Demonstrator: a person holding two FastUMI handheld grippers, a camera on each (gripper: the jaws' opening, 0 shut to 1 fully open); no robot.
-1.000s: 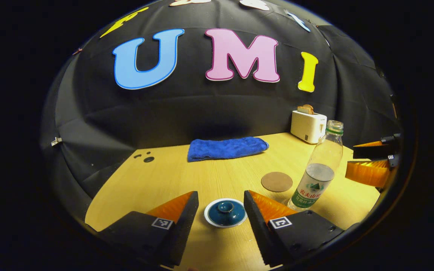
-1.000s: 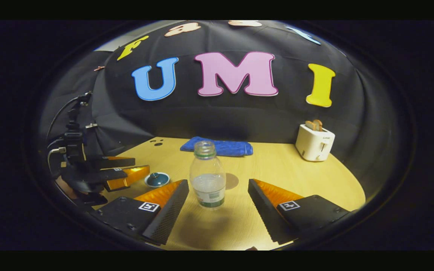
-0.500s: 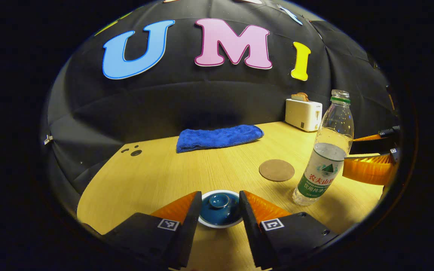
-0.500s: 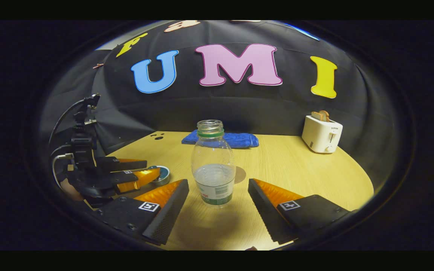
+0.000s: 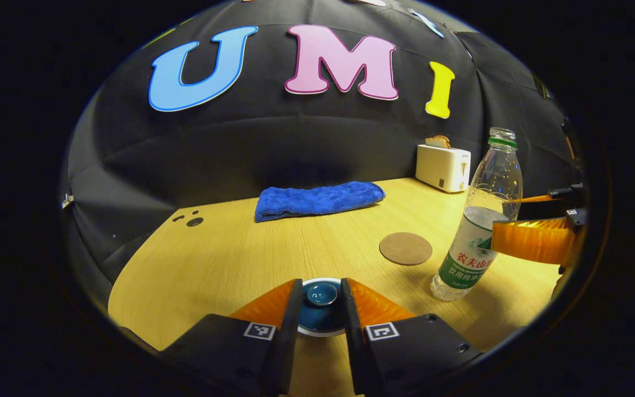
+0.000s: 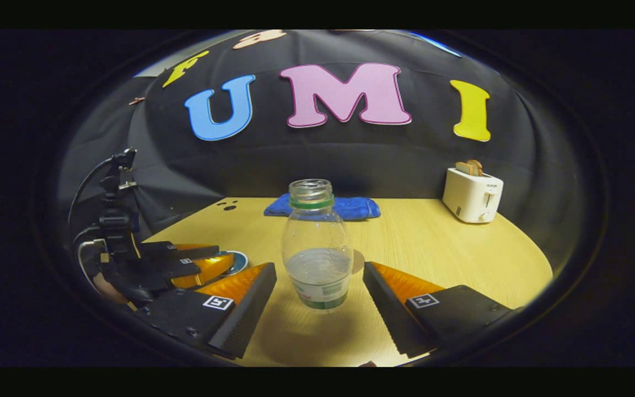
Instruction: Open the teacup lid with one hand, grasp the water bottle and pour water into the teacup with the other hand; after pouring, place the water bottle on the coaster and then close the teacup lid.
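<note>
A dark blue teacup with a white rim and a knobbed lid (image 5: 321,298) stands near the table's front edge. My left gripper (image 5: 320,284) straddles it, fingers drawn in close on both sides of the lid, with small gaps left beside the knob. An uncapped clear water bottle (image 6: 316,248), about a third full, stands upright between the spread fingers of my right gripper (image 6: 320,271), which do not touch it. In the left gripper view the bottle (image 5: 480,231) rises at the right, with the round brown coaster (image 5: 405,248) just left of it.
A folded blue towel (image 5: 317,201) lies at the back of the wooden table (image 5: 229,259). A white toaster (image 6: 472,194) with bread in it stands at the back right. The left gripper (image 6: 196,263) and its cabled mount show at the left of the right gripper view.
My left gripper has come down over the teacup and its fingers have narrowed around the lid. My right gripper has moved forward, bringing the bottle between its fingers.
</note>
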